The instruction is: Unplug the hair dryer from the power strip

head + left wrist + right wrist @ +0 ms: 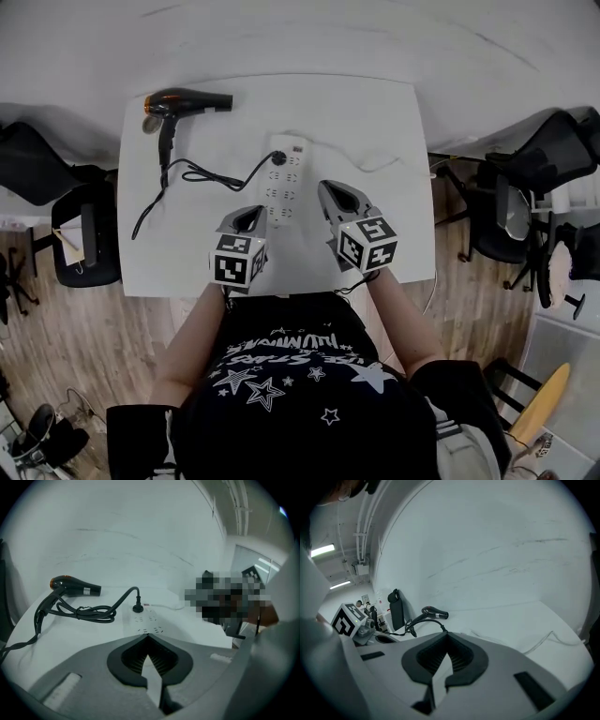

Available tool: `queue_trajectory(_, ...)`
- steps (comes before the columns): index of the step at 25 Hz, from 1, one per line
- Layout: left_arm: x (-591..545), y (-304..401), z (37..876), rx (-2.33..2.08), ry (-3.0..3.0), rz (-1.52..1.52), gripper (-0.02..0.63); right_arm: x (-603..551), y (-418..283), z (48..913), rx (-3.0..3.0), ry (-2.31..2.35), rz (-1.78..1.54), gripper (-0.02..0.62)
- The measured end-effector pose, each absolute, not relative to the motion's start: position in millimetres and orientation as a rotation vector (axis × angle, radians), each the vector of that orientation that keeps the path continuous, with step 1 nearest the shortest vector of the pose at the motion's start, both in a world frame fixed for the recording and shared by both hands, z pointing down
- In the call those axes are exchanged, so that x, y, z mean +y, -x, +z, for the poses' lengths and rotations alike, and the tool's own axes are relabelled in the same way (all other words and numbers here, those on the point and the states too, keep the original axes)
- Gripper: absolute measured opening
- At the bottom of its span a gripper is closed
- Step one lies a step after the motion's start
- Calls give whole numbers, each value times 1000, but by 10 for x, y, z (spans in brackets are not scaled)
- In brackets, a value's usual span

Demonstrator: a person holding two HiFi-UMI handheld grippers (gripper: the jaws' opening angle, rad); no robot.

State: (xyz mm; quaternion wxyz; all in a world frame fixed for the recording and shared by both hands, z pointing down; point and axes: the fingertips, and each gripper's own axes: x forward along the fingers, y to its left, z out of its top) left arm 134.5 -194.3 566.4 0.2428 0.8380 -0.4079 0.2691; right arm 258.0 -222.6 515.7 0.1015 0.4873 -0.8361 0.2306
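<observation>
A black and orange hair dryer [178,103] lies at the far left of the white table [394,122]. Its black cord [202,175] loops across to a plug [278,159] seated in the white power strip [286,183] at mid table. My left gripper [251,217] hovers just short of the strip's near end, jaws shut and empty. To the strip's right, my right gripper [333,195] is likewise shut and holds nothing. The left gripper view shows the plug [138,607] upright in the power strip [150,620] ahead of the left gripper [147,638]. The right gripper [446,635] faces the hair dryer [434,613].
The strip's white lead [380,167] trails off the table's right side. Black office chairs stand at the left [42,169] and right [520,183] of the table. A white wall runs behind it. The person stands at the near edge.
</observation>
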Motion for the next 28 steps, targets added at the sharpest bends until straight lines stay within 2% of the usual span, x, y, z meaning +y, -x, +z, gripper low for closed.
queue_trajectory(8, -2076, -1375, 5945, -1124, -2189, 859, 3, -2430, -2447, 5201, -2503, -1319, 648, 8)
queue_trajectory(28, -2090, -1427, 6030, -1074, -2131, 1104, 3, -2845, -2039, 5516, -2425, -1164, 567, 10)
